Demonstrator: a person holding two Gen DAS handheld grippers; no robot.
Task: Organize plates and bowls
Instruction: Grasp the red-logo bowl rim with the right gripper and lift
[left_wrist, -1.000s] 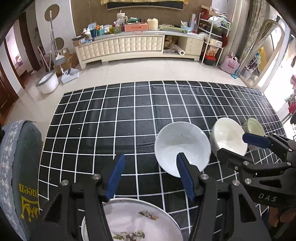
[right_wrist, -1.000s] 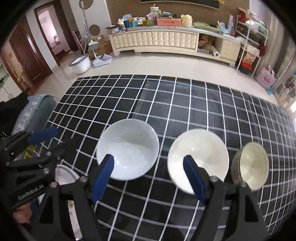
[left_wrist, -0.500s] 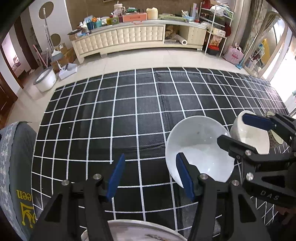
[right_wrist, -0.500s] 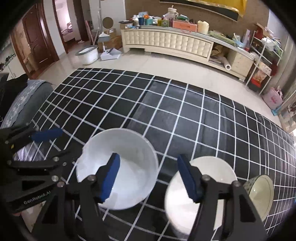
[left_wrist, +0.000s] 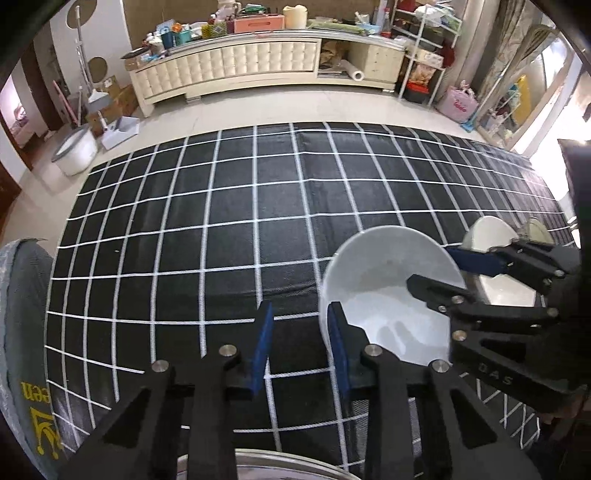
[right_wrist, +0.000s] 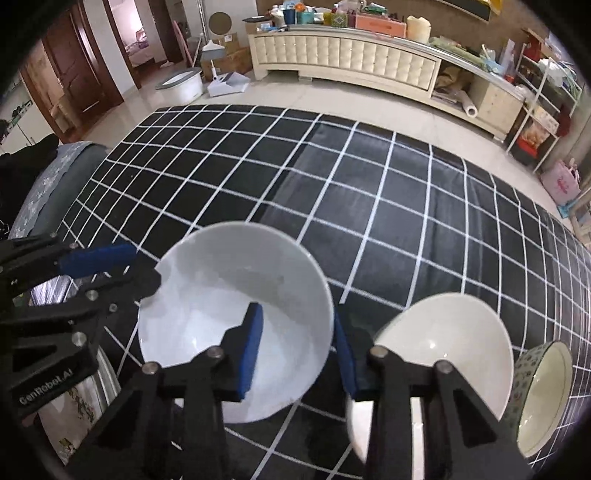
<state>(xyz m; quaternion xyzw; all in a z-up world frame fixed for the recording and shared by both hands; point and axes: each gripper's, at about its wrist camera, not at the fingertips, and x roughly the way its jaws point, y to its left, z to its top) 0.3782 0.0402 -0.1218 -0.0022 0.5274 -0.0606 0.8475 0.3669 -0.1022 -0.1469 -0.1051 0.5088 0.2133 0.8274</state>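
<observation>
A large white bowl (right_wrist: 236, 317) (left_wrist: 388, 291) sits on the black checked cloth (right_wrist: 369, 206). My right gripper (right_wrist: 299, 343) straddles its right rim, one pad inside and one outside, with a gap still showing. My left gripper (left_wrist: 301, 343) is open at the bowl's left rim, its right pad against the outer wall. A second white bowl (right_wrist: 443, 343) (left_wrist: 491, 236) stands to the right, and a small patterned bowl (right_wrist: 543, 391) beyond it. A patterned plate (right_wrist: 85, 398) lies at the near left, with only its rim (left_wrist: 295, 458) showing under my left gripper.
A grey cushioned chair (left_wrist: 22, 332) stands at the cloth's left edge. Beyond the cloth are a tiled floor, a long cream cabinet (left_wrist: 236, 66) loaded with items and a shelf rack (left_wrist: 424, 48).
Both grippers moved forward and down to the large white bowl. The right gripper narrowed around its right rim; the left gripper narrowed beside its left rim. The plate slid nearly out of view.
</observation>
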